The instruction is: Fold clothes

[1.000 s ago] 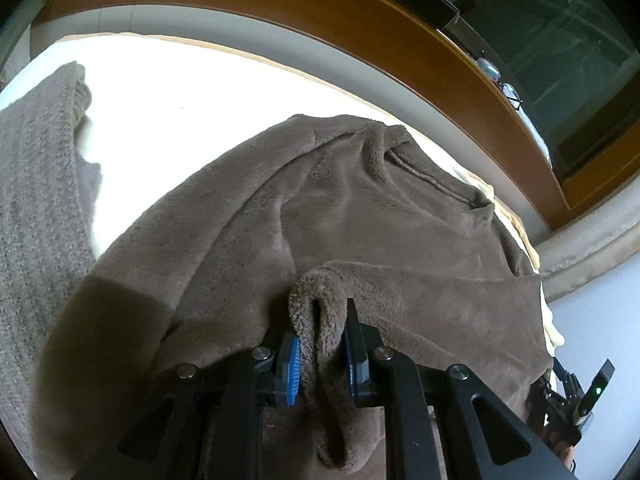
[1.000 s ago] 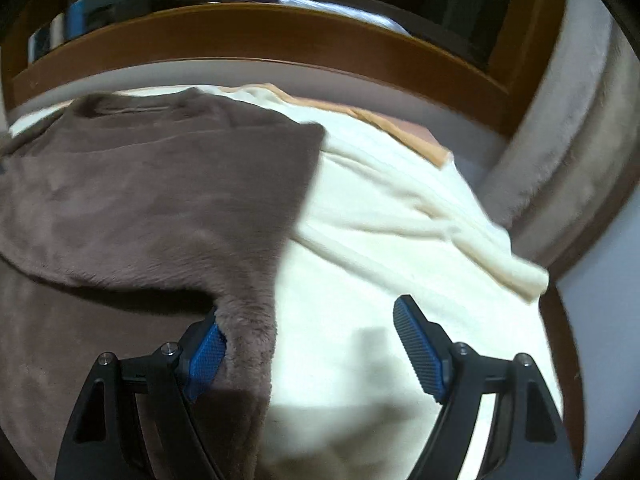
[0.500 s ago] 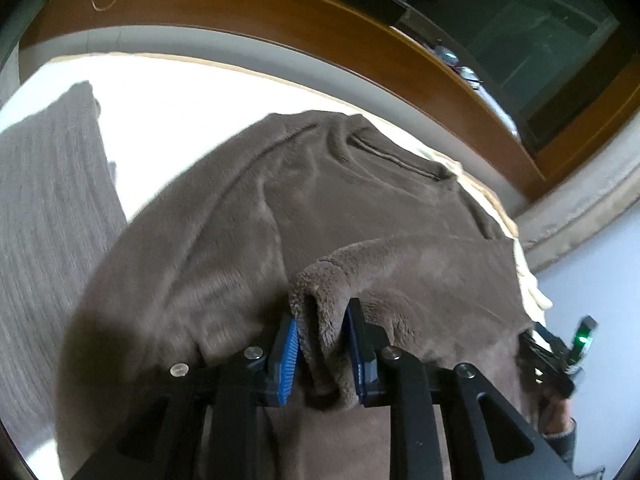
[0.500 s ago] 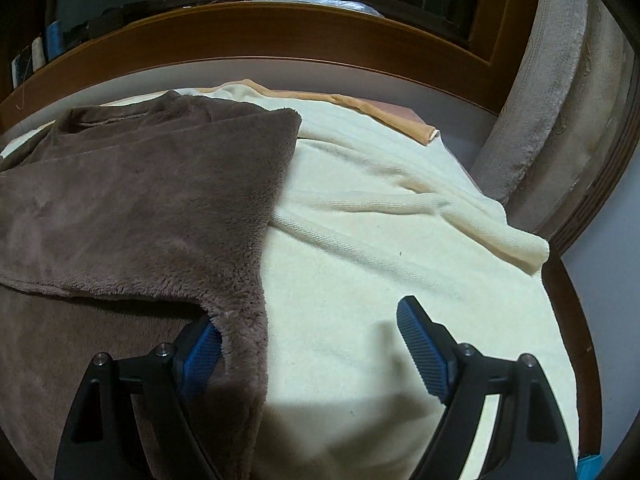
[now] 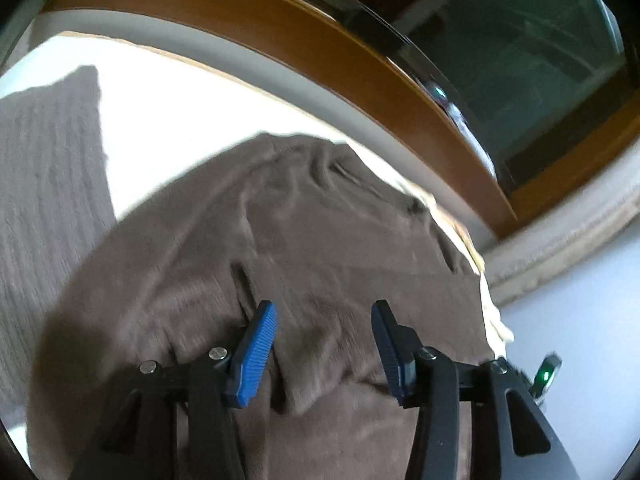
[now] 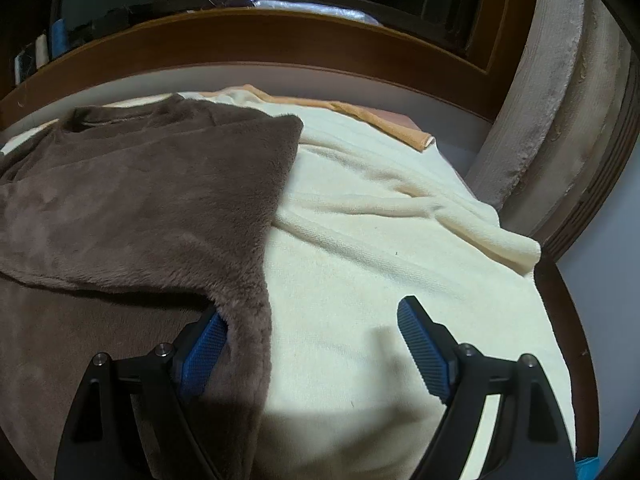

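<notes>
- Brown fleece top (image 5: 320, 240), left wrist view: it lies spread across the bed, collar toward the wooden headboard (image 5: 320, 52), with one flap folded over its body. A grey knit (image 5: 44, 200) lies beside it at the picture's left.
- Left gripper (image 5: 324, 340), same view: its jaws have just been opening and now stand apart. A ridge of fleece sits between the blue pads (image 5: 256, 352) but neither pad presses on it, so the fold appears released.
- Risk, left side: the plush pile may cling to the ribbed pads. Judged from here, a pull-back while fibres catch would drag the flap and undo the fold.
- Right wrist view: the top's folded edge (image 6: 248, 280) runs down the picture, resting on a cream knit (image 6: 400, 240). An orange cloth (image 6: 380, 118) shows near the headboard.
- Right gripper (image 6: 310, 340), same view: jaws wide apart, clamped on nothing. The inner pad lies partly hidden under the fleece edge; the outer one hovers over the cream knit.
- Risk, right side: closing here could pinch the cream knit together with the fleece, lifting both garments. Lifting the tucked pad carelessly could flip the edge open.
</notes>
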Demonstrator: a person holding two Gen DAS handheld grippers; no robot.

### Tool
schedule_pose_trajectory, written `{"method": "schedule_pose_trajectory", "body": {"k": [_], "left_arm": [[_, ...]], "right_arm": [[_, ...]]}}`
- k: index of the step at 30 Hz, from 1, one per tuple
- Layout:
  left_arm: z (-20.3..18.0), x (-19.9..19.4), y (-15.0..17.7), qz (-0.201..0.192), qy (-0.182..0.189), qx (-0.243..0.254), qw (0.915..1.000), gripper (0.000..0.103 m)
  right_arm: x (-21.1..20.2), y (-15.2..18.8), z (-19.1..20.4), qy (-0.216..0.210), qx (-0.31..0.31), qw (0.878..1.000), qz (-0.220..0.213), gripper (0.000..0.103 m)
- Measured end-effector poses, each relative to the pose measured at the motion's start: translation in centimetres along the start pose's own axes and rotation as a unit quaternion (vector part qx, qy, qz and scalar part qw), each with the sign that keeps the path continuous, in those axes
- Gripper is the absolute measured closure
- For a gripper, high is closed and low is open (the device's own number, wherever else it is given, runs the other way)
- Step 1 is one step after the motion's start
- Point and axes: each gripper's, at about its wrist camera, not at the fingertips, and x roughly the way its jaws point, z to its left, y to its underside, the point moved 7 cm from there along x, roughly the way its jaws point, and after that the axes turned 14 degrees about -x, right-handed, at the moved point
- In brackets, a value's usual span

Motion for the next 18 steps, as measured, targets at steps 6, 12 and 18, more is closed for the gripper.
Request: {"method": "schedule_pose_trajectory", "body": {"k": [6, 12, 18], "left_arm": [[0.7, -0.4, 2.7, 0.022, 0.014, -0.016, 0.9995, 0.052], [0.9, -0.1, 4.3, 0.028, 0.03, -0.054, 0.9977, 0.052], [1.7, 0.7, 3.9, -0.005, -0.011, -0.063, 0.9979, 0.051]], "right_arm": [[-3.7, -1.6, 0.5, -0.017, 0.008, 0.999, -0.049, 0.016], [-6.1, -4.1, 3.3, -0.074, -0.004, 0.994, -0.087, 0.015], [-4.0, -5.1, 7.3, -0.08, -0.064, 0.992, -0.074, 0.015]]}}
